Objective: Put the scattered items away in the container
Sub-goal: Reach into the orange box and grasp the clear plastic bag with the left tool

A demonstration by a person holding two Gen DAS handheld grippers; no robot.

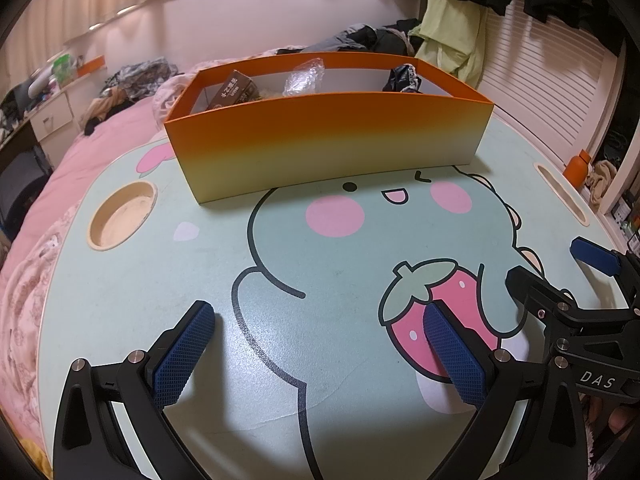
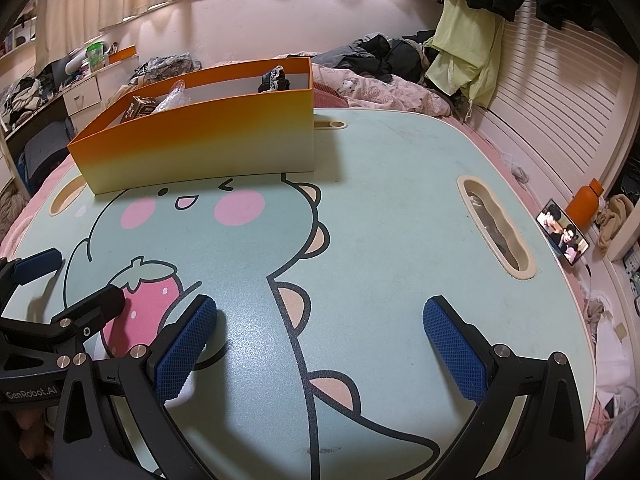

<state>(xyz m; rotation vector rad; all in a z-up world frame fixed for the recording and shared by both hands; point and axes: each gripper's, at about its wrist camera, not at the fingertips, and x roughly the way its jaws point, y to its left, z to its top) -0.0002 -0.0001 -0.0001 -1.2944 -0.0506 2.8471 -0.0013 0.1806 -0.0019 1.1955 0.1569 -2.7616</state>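
Standing well beyond both spread, empty claws [image 1: 320,344] [image 2: 320,340]: the filled container [image 1: 328,140].

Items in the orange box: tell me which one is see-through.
The crinkled clear plastic bag, in the middle of the orange box. The brown carton at one end and the black cloth bundle at the other are both opaque.

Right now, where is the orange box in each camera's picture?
Left wrist view: the orange box sits top middle, at the far side of the table, above the cartoon face.
Right wrist view: the orange box is upper left, seen cornerwise.
Shared landmark: the printed strawberry on the table, lower right in the left view, lower left in the right view.
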